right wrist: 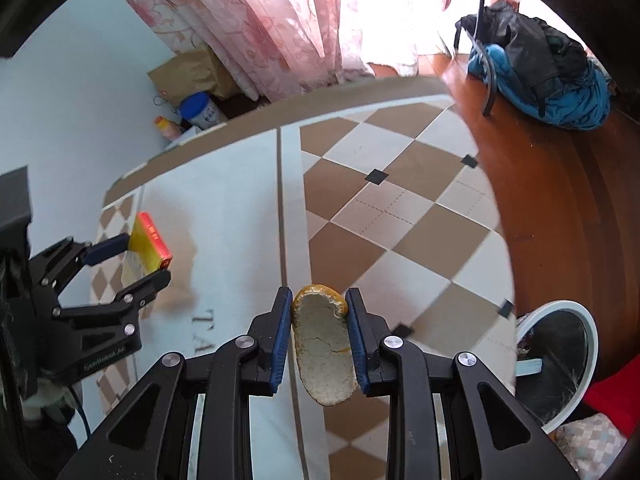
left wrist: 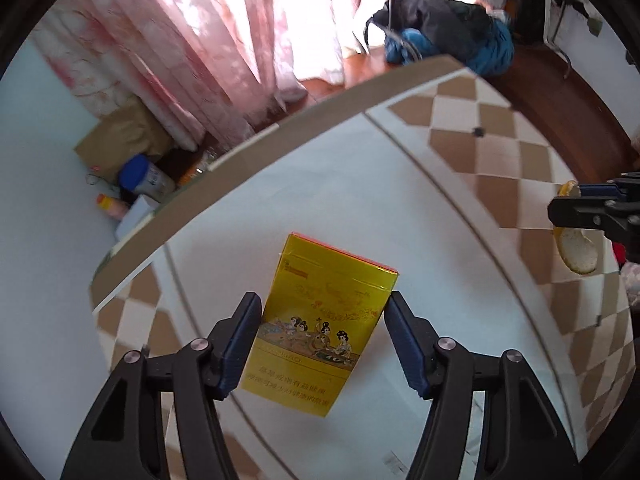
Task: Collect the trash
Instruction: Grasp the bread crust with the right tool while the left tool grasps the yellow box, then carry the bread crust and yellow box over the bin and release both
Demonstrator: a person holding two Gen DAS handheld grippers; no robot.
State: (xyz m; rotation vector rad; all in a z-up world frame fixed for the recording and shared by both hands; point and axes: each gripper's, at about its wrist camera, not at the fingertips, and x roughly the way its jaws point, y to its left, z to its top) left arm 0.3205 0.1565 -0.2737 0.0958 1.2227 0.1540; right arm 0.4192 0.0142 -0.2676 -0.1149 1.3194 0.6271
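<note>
Peel (right wrist: 324, 350) sits pinched between my right gripper's (right wrist: 318, 322) blue pads, pith side facing the camera, its long axis running along the fingers and hanging out below them. The left gripper (left wrist: 324, 316) holds the yellow pack (left wrist: 320, 324) the same way: pads pressed on its two long edges, its long axis along the fingers, orange top pointing away from me. Both pieces are lifted clear of the table (right wrist: 240, 208), as far as I can judge.

The relation that matters next is the bin (right wrist: 560, 360). It stands on the floor off the table's right edge, white rim, dark inside, down and to the right of my right gripper and near it. I judge the right hand is the closer one by far; the left has to cross the whole table to reach it. So I would drop the peel first, then bring the pack over.

Only the right wrist view shows the bin at all; the left view cuts off before it. The right view also shows the left gripper (right wrist: 148, 258) from the side, with the pack (right wrist: 150, 244) edge-on between its fingers. The left view gives the pack's printed face, and at its right edge catches the right gripper (left wrist: 572, 204) with the peel (left wrist: 576, 250) dangling beneath, which confirms the peel hangs free of the table.
</note>
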